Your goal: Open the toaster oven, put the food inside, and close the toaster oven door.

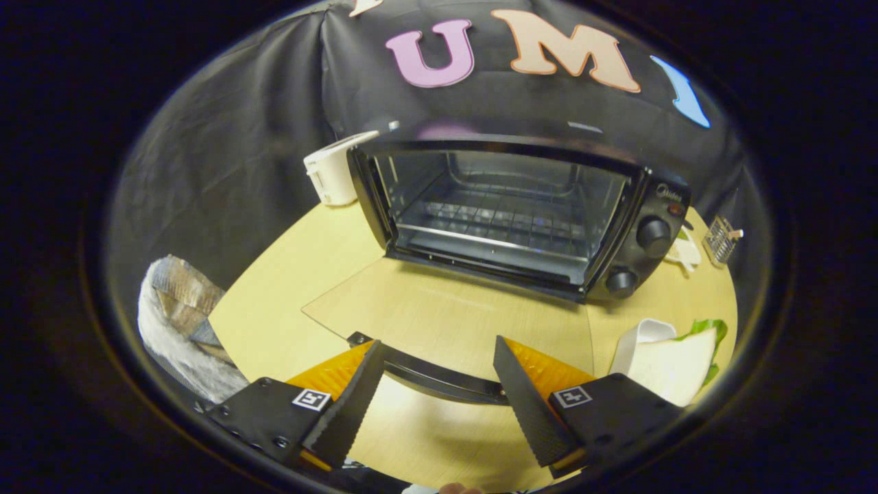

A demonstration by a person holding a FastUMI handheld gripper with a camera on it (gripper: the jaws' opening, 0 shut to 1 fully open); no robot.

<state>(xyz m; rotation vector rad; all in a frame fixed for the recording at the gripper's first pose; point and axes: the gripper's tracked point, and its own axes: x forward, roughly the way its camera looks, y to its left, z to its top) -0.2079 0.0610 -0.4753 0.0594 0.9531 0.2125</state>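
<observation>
Here, toaster oven (521,213) door (446,322) lying flat toward spread, empty fingers (357,398), sandwich (675,367) just right.

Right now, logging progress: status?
Gripper open, over handle. Black toaster oven door down. White sandwich beside right finger.

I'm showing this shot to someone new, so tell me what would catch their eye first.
The black toaster oven stands beyond the fingers on the pale wooden table, its glass door folded down flat and the wire rack inside bare. The gripper is open, its two black ridged fingers apart over the door's black handle. Just to the right sits a white sandwich with green lettuce.
</observation>
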